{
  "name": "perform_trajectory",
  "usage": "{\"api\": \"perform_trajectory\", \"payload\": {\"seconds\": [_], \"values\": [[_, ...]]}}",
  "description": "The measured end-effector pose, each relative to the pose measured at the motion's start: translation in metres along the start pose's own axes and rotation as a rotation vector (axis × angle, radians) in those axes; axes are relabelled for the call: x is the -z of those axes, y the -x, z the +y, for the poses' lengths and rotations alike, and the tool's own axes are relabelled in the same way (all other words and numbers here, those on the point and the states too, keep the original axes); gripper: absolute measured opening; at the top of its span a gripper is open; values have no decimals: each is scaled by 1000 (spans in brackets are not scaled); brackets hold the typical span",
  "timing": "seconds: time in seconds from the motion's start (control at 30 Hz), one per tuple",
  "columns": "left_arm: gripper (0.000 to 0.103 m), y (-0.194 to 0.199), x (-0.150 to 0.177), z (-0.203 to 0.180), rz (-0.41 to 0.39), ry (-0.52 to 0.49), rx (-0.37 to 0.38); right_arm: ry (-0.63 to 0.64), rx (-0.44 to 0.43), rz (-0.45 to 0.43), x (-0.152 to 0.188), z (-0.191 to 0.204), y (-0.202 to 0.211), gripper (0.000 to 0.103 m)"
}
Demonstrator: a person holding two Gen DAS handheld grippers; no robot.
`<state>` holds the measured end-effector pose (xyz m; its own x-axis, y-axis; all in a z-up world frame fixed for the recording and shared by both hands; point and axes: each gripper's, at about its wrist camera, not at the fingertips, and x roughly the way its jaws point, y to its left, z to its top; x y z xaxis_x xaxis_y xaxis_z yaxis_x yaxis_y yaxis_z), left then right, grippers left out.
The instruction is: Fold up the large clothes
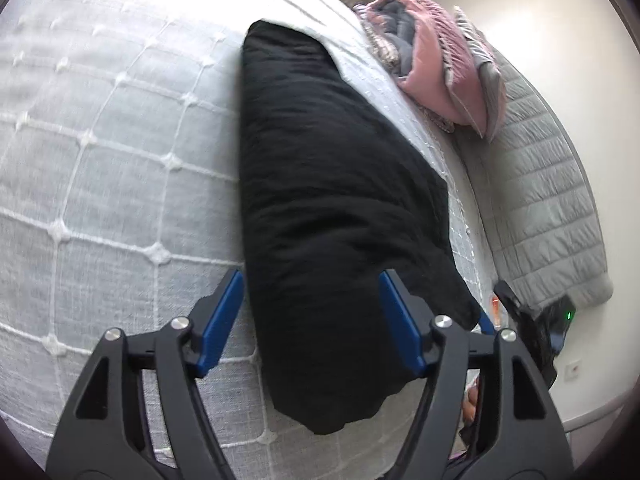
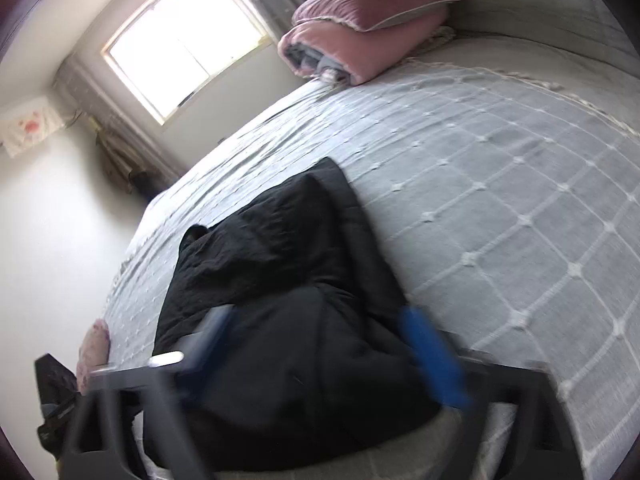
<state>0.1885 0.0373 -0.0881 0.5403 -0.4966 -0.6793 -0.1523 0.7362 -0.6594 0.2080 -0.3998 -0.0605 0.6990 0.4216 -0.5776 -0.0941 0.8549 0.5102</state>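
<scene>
Lying folded into a long soft bundle of crumpled black cloth (image 1: pixel 328 208) on grey-white checked bedspread (image 1: pixel 112 168); left gripper (image 1: pixel 312 320) and right gripper (image 2: pixel 332 356) both spread apart, gripping nothing; likely light, limp, best pinched at near corners.

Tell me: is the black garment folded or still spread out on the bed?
Folded. The black garment lies as a narrow, thick bundle with a rounded doubled edge on the white bedspread, not spread flat. How many folds, cannot tell.

I saw my left gripper (image 1: pixel 311 316) standing open over the folded black garment (image 1: pixel 332 208) on the white bedspread (image 1: pixel 120 140).
</scene>
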Motion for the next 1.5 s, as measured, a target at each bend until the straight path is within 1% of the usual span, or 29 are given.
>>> {"api": "perform_trajectory", "payload": {"seconds": [0.03,0.1,0.13,0.17,0.23,0.27,0.37,0.6,0.7,0.87,0.93,0.97,1.0,1.03,1.1,1.13,1.2,1.27,1.3,1.37,1.5], "values": [[70,-5,2,1,25,13,13,-32,-15,14,-2,-9,1,103],[71,-13,6,0,64,20,42,-133,-50,71,-2,-32,-5,103],[74,-16,8,-1,74,22,51,-184,-68,119,1,-44,-11,103],[76,-15,8,-2,68,21,47,-227,-75,164,4,-54,-16,103],[77,-16,10,-5,62,17,44,-294,-94,207,9,-68,-22,103],[78,-16,10,-5,59,19,43,-333,-121,227,12,-74,-25,103],[81,-19,13,-6,61,23,41,-399,-179,258,20,-81,-32,103],[89,-30,9,-8,58,42,46,-477,-240,298,29,-81,-48,103],[92,-35,8,-9,57,43,40,-458,-215,304,29,-71,-53,103],[95,-45,4,-9,54,57,35,-385,-135,283,34,-50,-53,102],[95,-48,2,-8,55,63,34,-350,-93,270,36,-43,-53,97],[95,-49,2,-8,54,64,34,-330,-71,257,37,-39,-51,93],[95,-50,1,-8,51,64,34,-320,-63,248,37,-36,-50,85],[95,-50,1,-8,49,62,33,-309,-60,237,37,-35,-47,81],[93,-51,2,-10,45,50,23,-276,-52,218,37,-28,-42,67],[90,-50,2,-10,43,43,18,-261,-50,211,37,-25,-40,64],[85,-47,4,-14,33,30,7,-227,-50,192,37,-19,-33,54],[79,-45,5,-17,24,12,-5,-194,-43,169,35,-12,-26,49],[77,-44,5,-17,22,10,-6,-174,-38,157,34,-7,-23,46],[72,-43,5,-15,17,9,-3,-123,-31,125,32,3,-15,44],[64,-39,5,-13,4,5,7,-59,-31,81,31,21,-7,40]]}}
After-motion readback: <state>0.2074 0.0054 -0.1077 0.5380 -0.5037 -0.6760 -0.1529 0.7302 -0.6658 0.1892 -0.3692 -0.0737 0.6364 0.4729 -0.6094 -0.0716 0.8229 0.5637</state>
